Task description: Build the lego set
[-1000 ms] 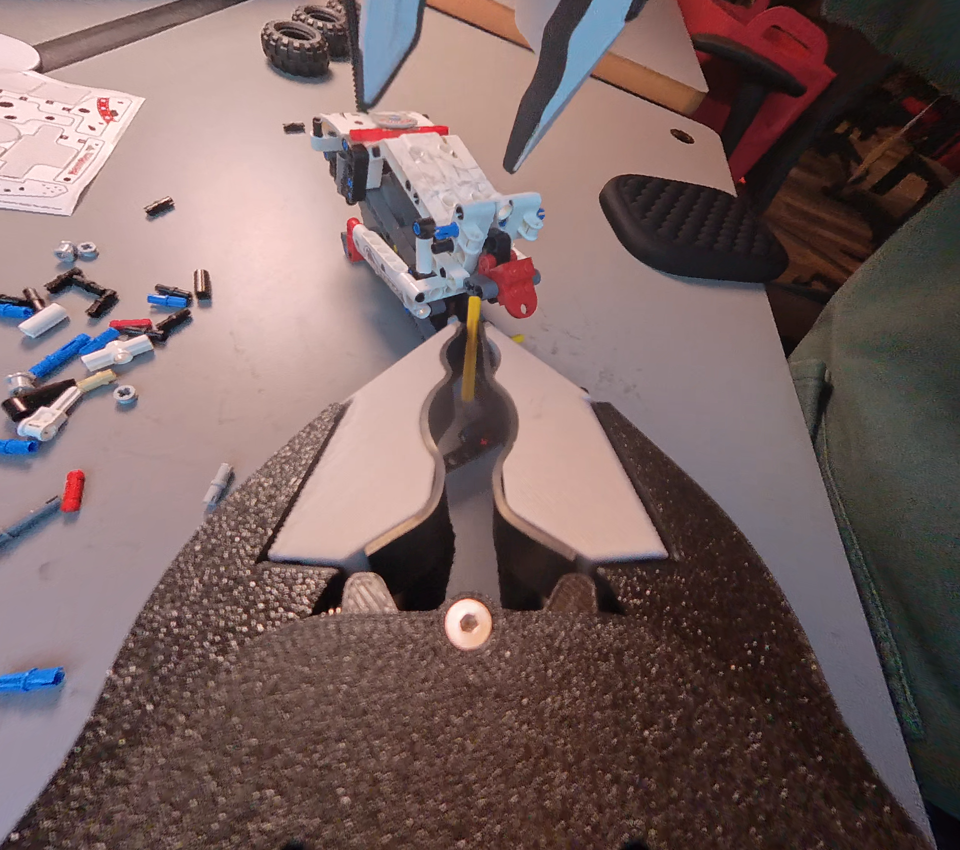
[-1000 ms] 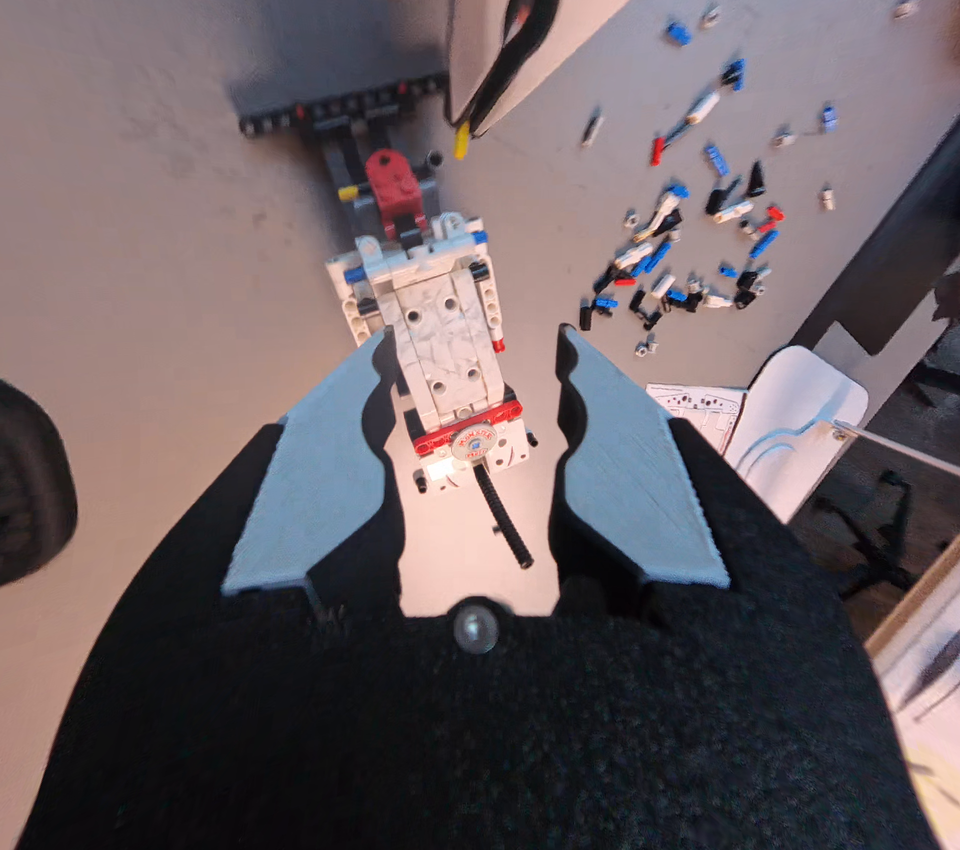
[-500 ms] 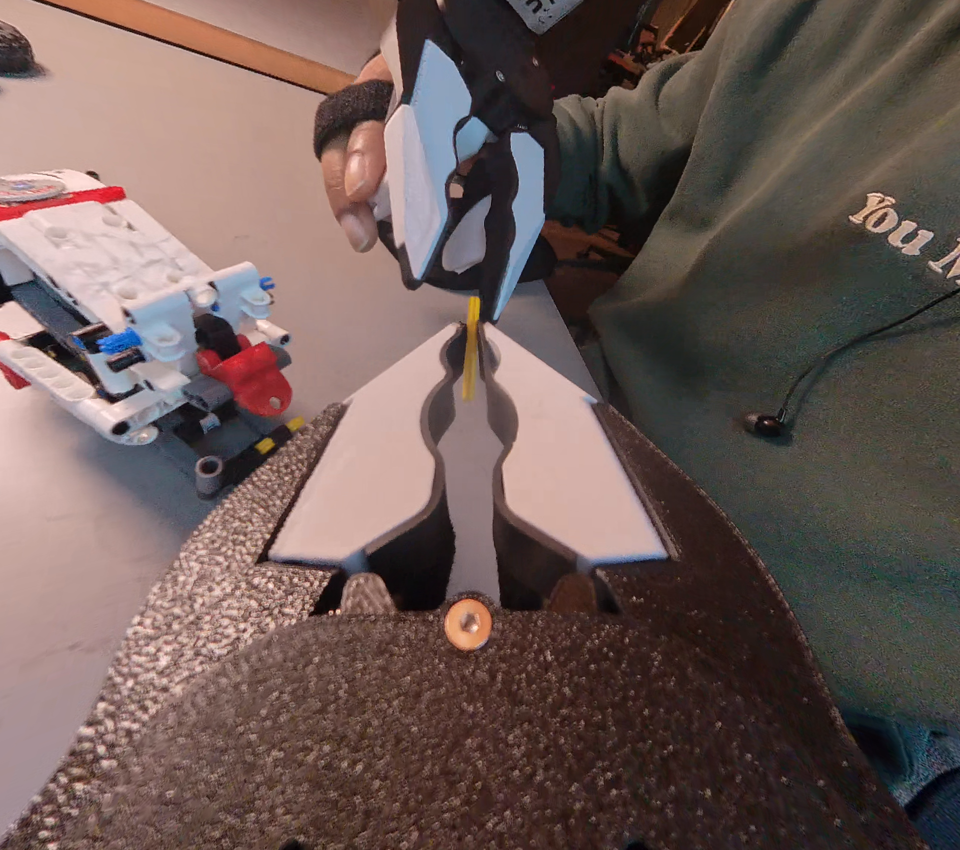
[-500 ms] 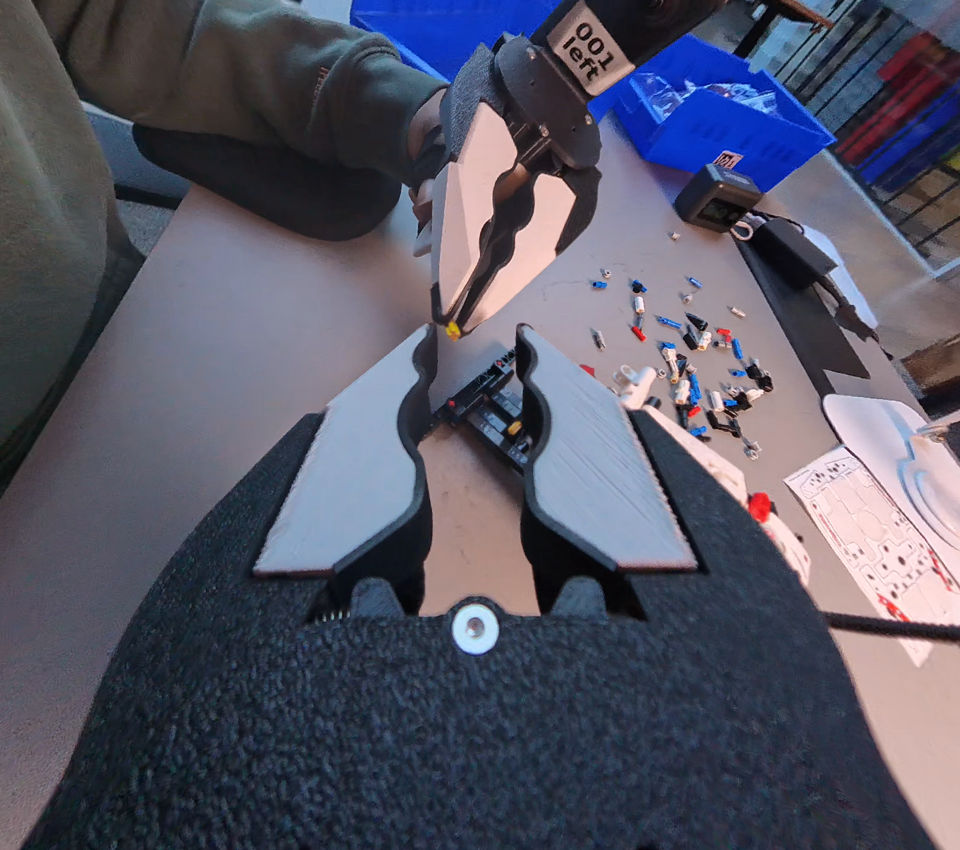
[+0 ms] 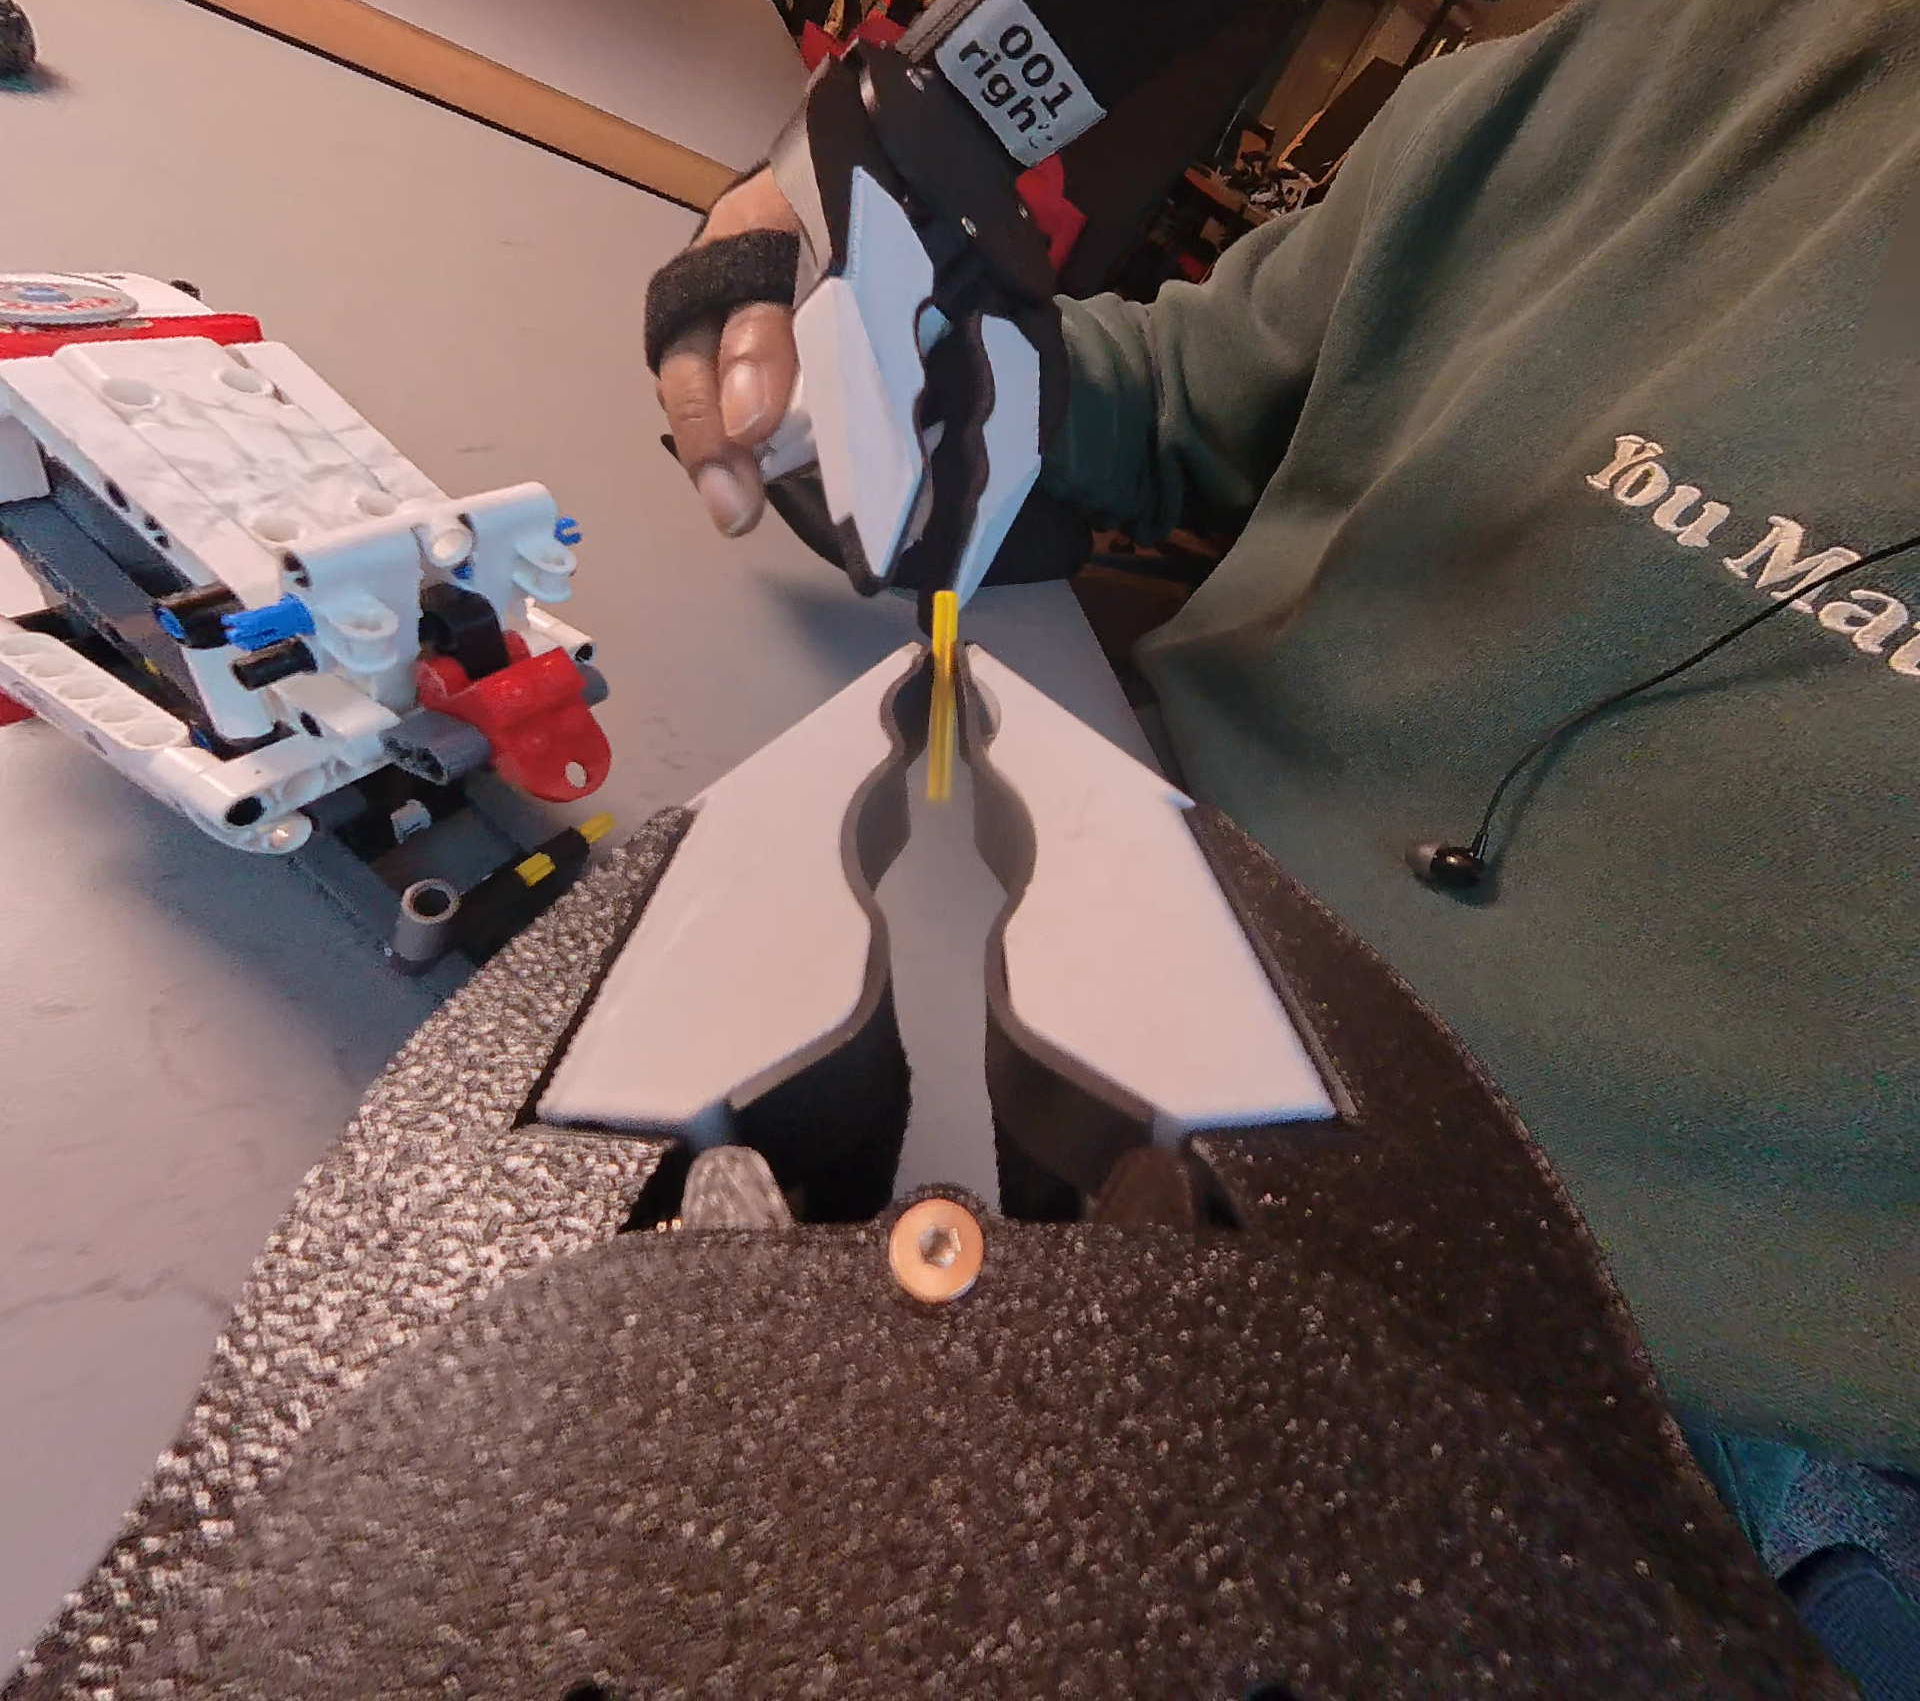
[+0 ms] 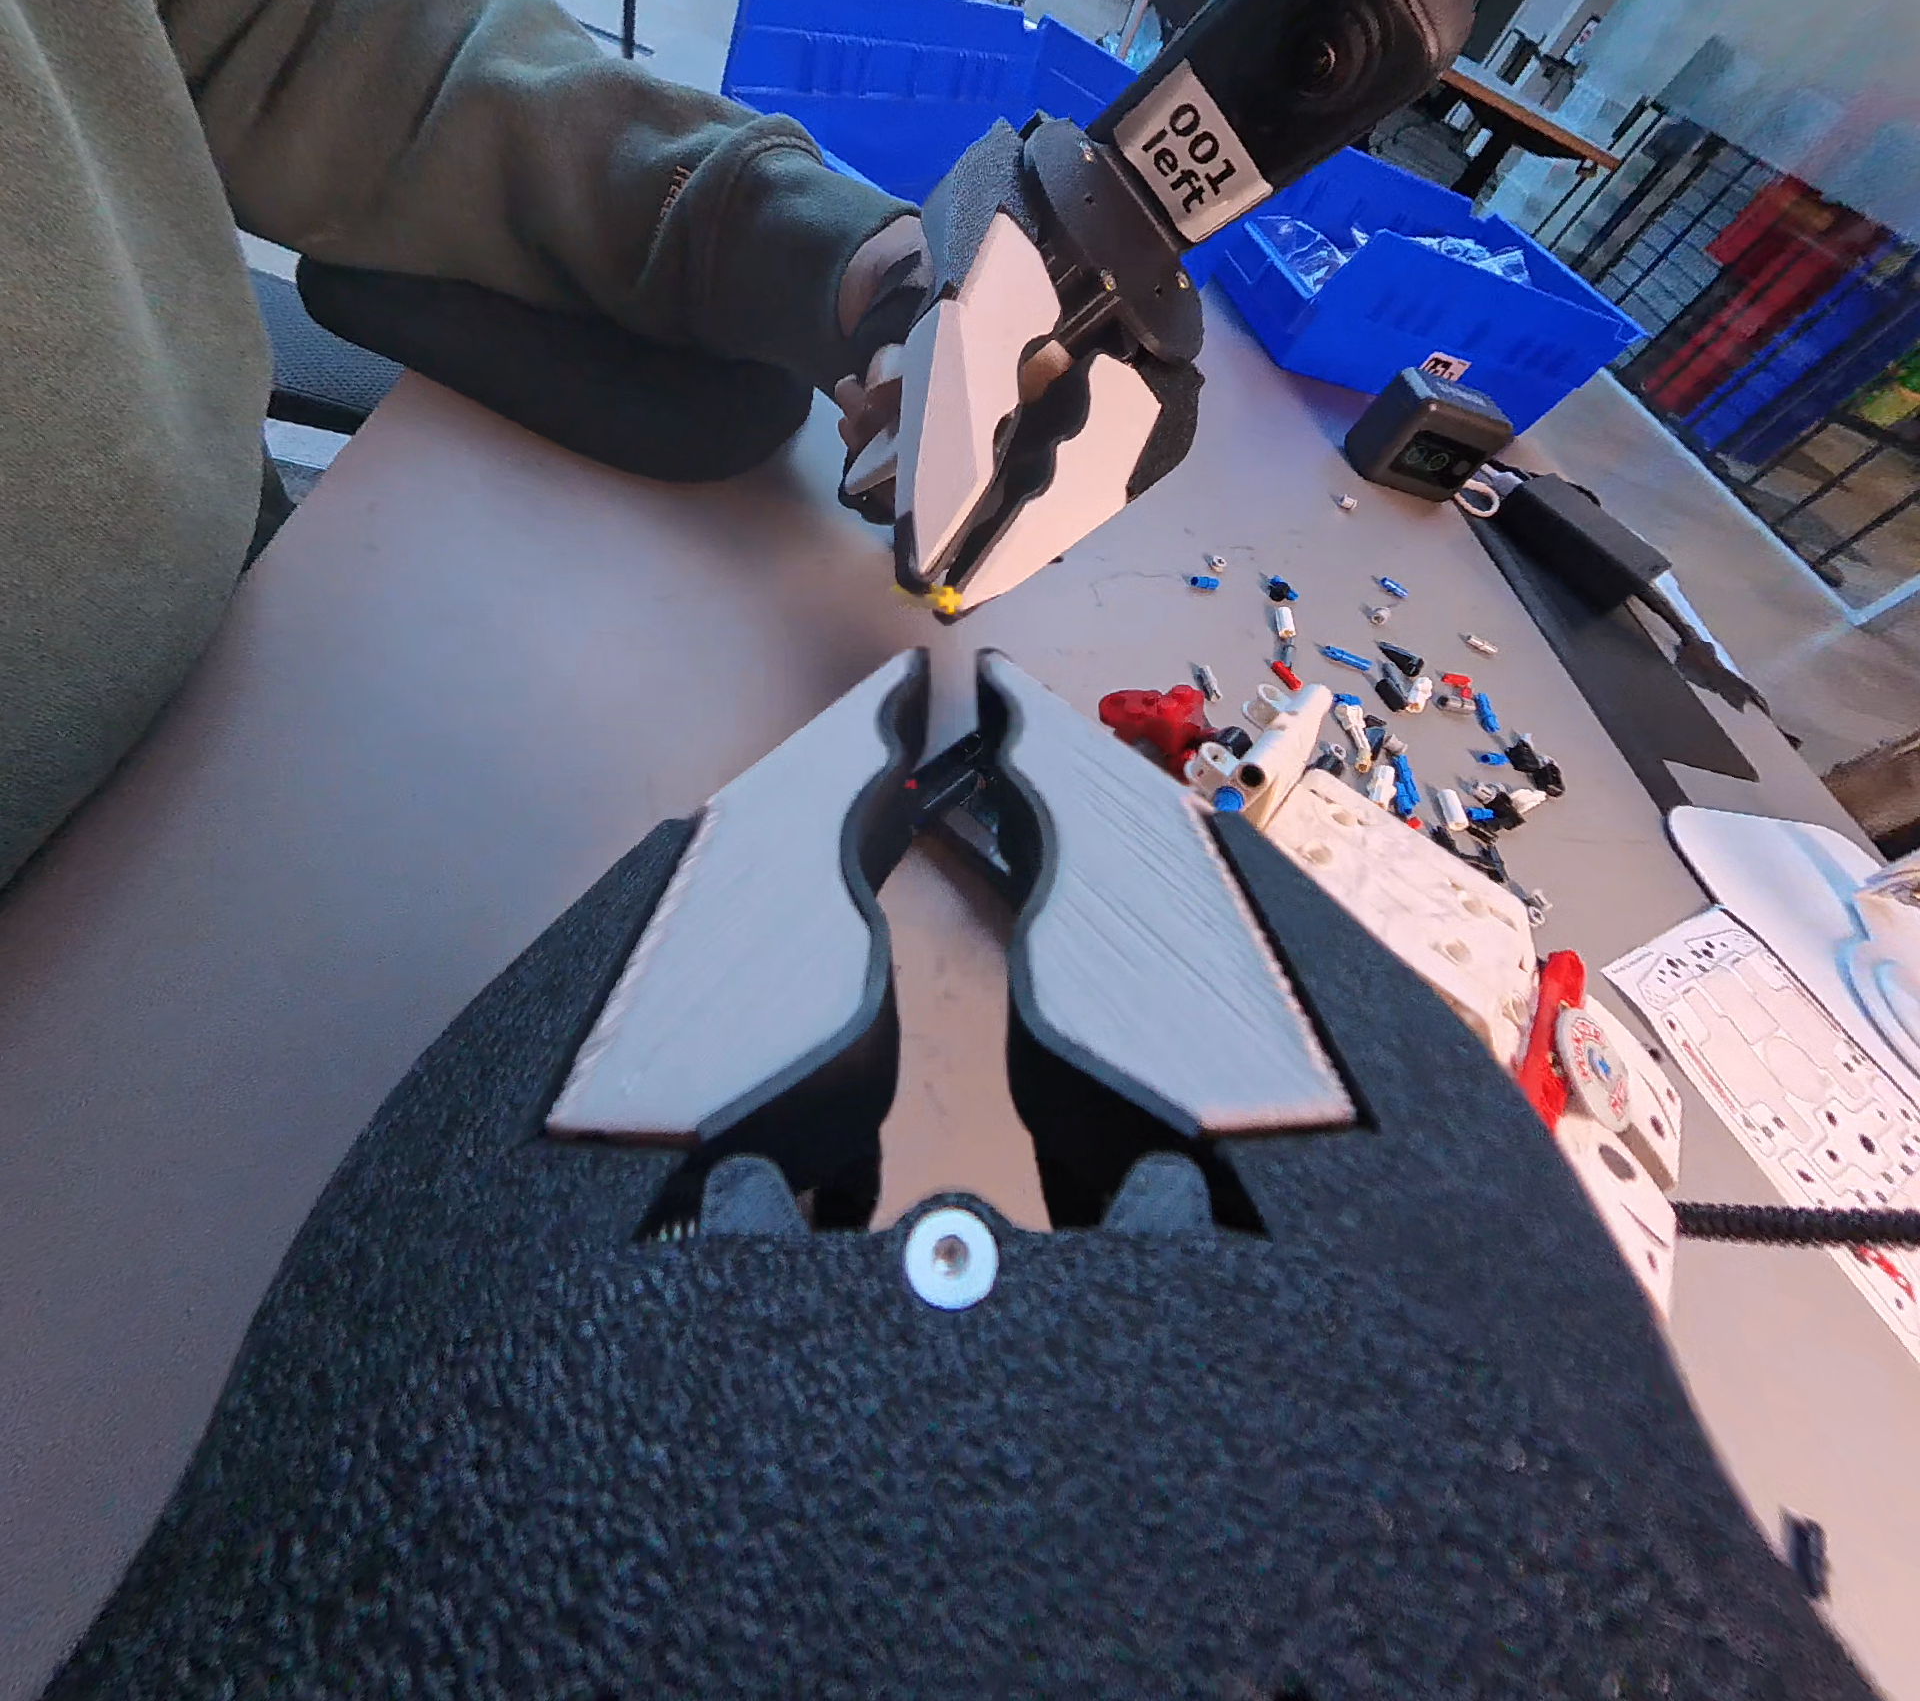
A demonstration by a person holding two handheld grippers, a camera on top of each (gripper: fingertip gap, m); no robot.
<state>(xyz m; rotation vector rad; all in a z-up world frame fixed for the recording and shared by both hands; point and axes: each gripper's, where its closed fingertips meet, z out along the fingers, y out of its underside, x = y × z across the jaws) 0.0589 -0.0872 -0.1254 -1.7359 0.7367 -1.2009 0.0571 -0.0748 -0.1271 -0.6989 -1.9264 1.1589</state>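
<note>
**Yellow axle held up between two grippers, model parked aside**

Left gripper (image 5: pixel 940 664), centre of the left wrist view: fingers clenched on a thin yellow axle (image 5: pixel 942 695), pinched near the tips so that one end sticks out forward. Probably held this way to offer the free end for a second grip.

Right gripper (image 6: pixel 951 664), centre of the right wrist view: fingers nearly together with a narrow gap, nothing between them. In the left wrist view it sits upper centre, tips just beyond the axle's end, close but whether touching I cannot tell. Reads as a hand-over or re-grip, likely to get a better hold before insertion.

Lego model (image 5: pixel 270 571), white with red parts, lies on the grey table (image 5: pixel 416 249) at left of that view, untouched, well clear of both grippers. Loose pieces (image 6: pixel 1382 716) lie scattered on the table at right of the right wrist view, past the model. An instruction sheet (image 6: pixel 1766 1059) lies at the right edge.
</note>
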